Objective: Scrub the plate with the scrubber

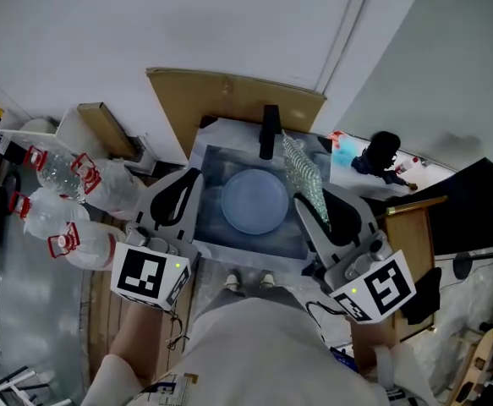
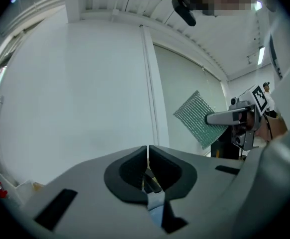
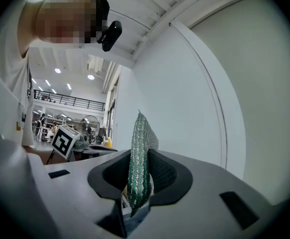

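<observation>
A round pale blue plate (image 1: 254, 200) lies flat in the sink (image 1: 202, 161) below me in the head view. My left gripper (image 1: 194, 178) hovers over the sink's left side; its jaws are shut and nothing sits between them (image 2: 147, 151). My right gripper (image 1: 304, 201) hangs over the sink's right side, shut on a green mesh scrubber (image 1: 302, 172) that stands up from the pads (image 3: 139, 156). Both grippers are raised well above the plate and point at a white wall. In the left gripper view the scrubber (image 2: 199, 119) shows at the right, held by the right gripper.
A black faucet (image 1: 269, 131) rises at the sink's back edge, with a cardboard panel (image 1: 229, 91) behind it. Several clear bottles with red labels (image 1: 60, 176) lie to the left. A wooden table edge (image 1: 411, 218) and a dark object (image 1: 381, 155) are at the right.
</observation>
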A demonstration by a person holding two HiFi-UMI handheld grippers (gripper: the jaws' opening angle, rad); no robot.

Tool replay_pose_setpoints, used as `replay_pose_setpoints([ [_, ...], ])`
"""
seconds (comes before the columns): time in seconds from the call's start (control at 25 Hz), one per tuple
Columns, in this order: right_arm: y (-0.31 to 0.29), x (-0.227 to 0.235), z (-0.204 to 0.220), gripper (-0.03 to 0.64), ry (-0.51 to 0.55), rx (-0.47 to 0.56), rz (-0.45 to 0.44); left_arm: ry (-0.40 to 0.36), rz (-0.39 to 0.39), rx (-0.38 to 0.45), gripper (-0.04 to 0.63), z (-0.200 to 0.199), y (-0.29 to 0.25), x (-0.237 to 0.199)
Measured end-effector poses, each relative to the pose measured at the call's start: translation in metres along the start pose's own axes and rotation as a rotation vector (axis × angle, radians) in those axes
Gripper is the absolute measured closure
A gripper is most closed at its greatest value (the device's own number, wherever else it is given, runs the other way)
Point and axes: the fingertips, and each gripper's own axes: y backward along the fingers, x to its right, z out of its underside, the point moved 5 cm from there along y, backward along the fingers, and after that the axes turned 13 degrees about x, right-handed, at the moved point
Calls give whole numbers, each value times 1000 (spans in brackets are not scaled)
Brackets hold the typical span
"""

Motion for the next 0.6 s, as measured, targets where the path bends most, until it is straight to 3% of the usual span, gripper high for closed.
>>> replay_pose_setpoints([
  [0.2, 8, -12, -12, 502, 4, 18, -9, -6, 12, 33, 569, -15, 12, 8],
  [0.6, 19, -16, -13, 502, 3, 9, 15, -5, 26, 18, 571, -13, 21, 13],
])
